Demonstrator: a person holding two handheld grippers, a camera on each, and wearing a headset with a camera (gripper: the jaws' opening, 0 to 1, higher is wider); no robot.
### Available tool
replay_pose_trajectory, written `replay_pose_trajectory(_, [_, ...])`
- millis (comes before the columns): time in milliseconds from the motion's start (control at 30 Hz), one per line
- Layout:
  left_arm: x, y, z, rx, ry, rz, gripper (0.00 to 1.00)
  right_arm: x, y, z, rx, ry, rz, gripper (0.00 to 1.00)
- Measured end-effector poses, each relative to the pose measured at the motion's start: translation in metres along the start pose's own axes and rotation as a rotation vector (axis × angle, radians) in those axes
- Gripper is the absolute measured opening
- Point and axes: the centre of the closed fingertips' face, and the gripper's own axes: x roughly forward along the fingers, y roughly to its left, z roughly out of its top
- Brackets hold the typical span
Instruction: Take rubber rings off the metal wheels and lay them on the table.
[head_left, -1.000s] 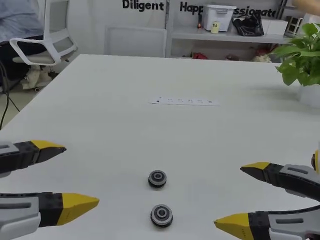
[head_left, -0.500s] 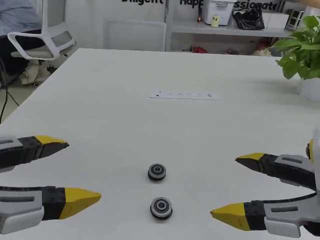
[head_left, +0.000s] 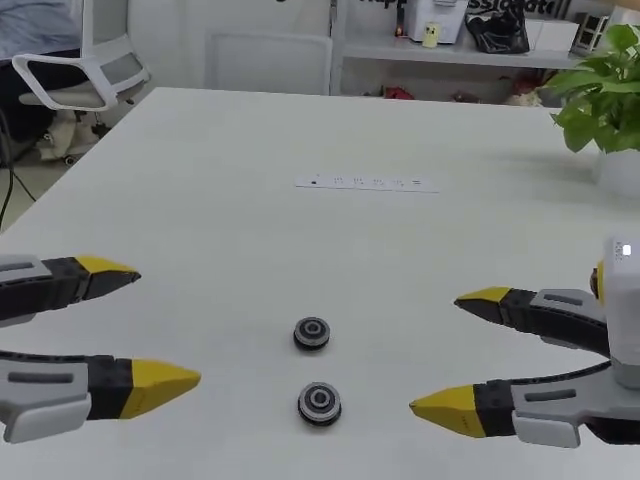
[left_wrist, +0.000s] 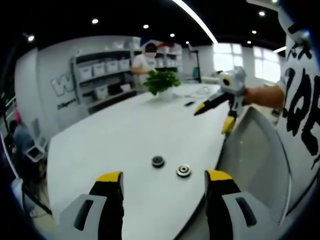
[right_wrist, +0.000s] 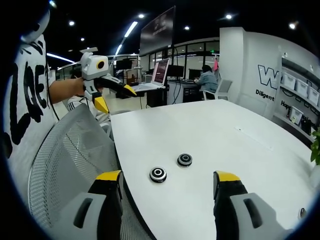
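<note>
Two small metal wheels with black rubber rings lie flat on the white table: the far wheel (head_left: 312, 334) (left_wrist: 158, 161) (right_wrist: 184, 159) and the near wheel (head_left: 320, 403) (left_wrist: 183, 171) (right_wrist: 158, 174), close to the front edge. My left gripper (head_left: 145, 325) (left_wrist: 165, 177) (right_wrist: 112, 96) hovers open at the left of the wheels, nothing between its yellow-tipped jaws. At the right, my right gripper (head_left: 450, 355) (right_wrist: 167, 177) (left_wrist: 212, 117) is open too, level with the wheels. Both stand well apart from them.
A white strip (head_left: 366, 183) lies mid-table. A potted plant (head_left: 603, 85) stands at the far right. A white chair (head_left: 85, 70) is at the far left corner, shelves (head_left: 450, 45) behind. A grey mesh chair back (right_wrist: 70, 160) sits by the table's front edge.
The head view has tilted down, so the whole scene sits higher. Both grippers have edged slightly inward toward the wheels. The wheels have not moved.
</note>
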Motion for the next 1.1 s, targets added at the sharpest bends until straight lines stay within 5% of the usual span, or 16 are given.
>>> replay_pose_trajectory(1100, [0.03,0.01,0.006,0.025,0.013,-0.066,0.67,0.023,-0.015,0.005,-0.074,0.016,0.077,0.65])
